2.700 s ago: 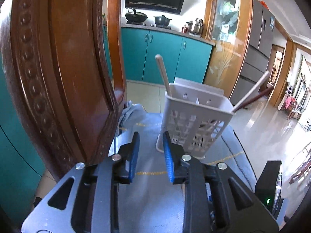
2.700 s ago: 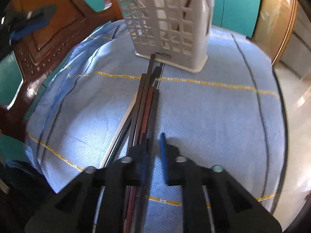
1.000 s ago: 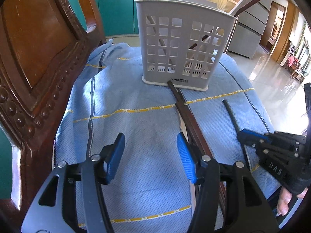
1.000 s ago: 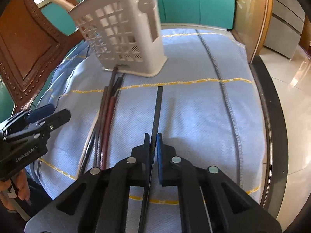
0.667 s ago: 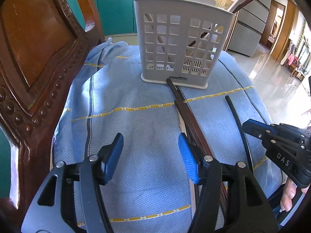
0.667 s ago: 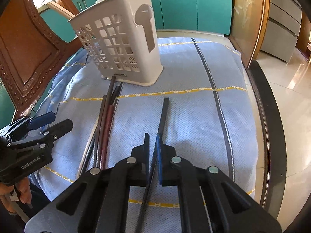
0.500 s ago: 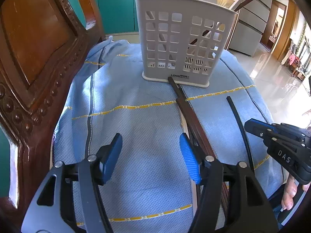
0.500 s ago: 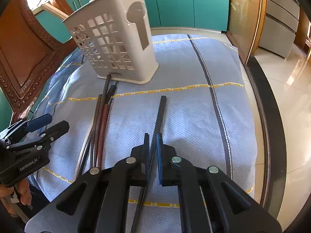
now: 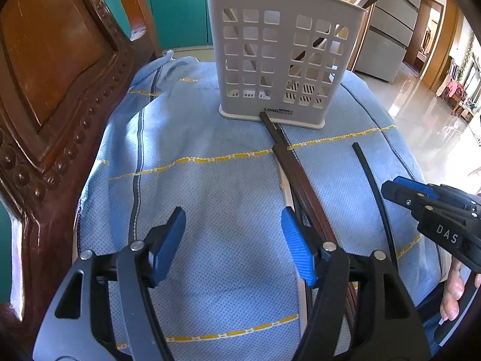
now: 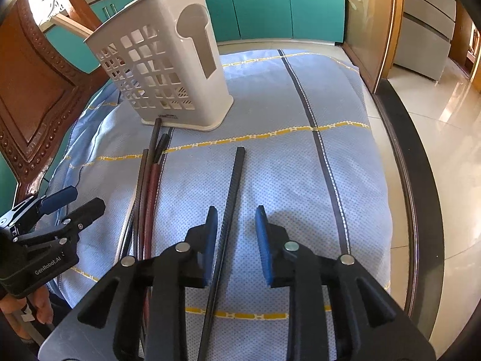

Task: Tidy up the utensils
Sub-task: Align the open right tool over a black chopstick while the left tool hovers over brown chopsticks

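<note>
A single black chopstick [image 10: 231, 198] is being let go by the right tool [image 10: 236, 240], whose jaws are opening with it lying loose between them on the blue cloth [image 10: 300, 180]. The left tool [image 9: 233, 246] is widening over bare cloth, empty. A chopstick bundle [image 9: 297, 177] is laid touching the utensil basket [image 9: 282, 60]. A fresh pick and a lift into the basket are probably called for next.

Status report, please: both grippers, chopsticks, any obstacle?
Left gripper opening, empty. Right gripper opening, black chopstick between jaws, lying on cloth. Bundle beside it. Basket path free.
</note>
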Demonstrator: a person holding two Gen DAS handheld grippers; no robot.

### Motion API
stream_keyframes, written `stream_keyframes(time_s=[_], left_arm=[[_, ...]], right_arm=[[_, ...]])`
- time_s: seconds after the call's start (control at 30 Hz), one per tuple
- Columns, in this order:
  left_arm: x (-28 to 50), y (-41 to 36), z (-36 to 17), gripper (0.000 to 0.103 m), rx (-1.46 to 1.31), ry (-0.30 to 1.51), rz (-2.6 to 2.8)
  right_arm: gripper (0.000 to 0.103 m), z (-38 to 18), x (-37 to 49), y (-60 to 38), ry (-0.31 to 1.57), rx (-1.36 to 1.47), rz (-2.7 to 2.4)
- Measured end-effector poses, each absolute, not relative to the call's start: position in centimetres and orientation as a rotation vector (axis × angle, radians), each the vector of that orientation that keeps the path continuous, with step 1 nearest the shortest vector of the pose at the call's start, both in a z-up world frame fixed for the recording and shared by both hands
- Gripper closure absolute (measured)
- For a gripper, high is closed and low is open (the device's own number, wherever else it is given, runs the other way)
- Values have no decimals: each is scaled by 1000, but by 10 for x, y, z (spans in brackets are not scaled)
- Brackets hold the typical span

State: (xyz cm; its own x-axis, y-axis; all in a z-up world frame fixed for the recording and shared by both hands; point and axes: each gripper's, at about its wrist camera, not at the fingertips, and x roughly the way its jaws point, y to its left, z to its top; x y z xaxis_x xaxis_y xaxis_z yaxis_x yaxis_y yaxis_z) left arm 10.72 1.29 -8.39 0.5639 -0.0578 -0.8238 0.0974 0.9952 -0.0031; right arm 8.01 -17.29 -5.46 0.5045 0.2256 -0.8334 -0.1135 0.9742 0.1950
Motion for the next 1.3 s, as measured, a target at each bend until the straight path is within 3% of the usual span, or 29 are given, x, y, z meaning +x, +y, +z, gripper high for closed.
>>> stream_keyframes(time_s=[1.3], left_arm=[[109, 11, -88, 32, 61, 988, -96]], right_arm=[[69, -60, 81, -169, 1052, 95, 198]])
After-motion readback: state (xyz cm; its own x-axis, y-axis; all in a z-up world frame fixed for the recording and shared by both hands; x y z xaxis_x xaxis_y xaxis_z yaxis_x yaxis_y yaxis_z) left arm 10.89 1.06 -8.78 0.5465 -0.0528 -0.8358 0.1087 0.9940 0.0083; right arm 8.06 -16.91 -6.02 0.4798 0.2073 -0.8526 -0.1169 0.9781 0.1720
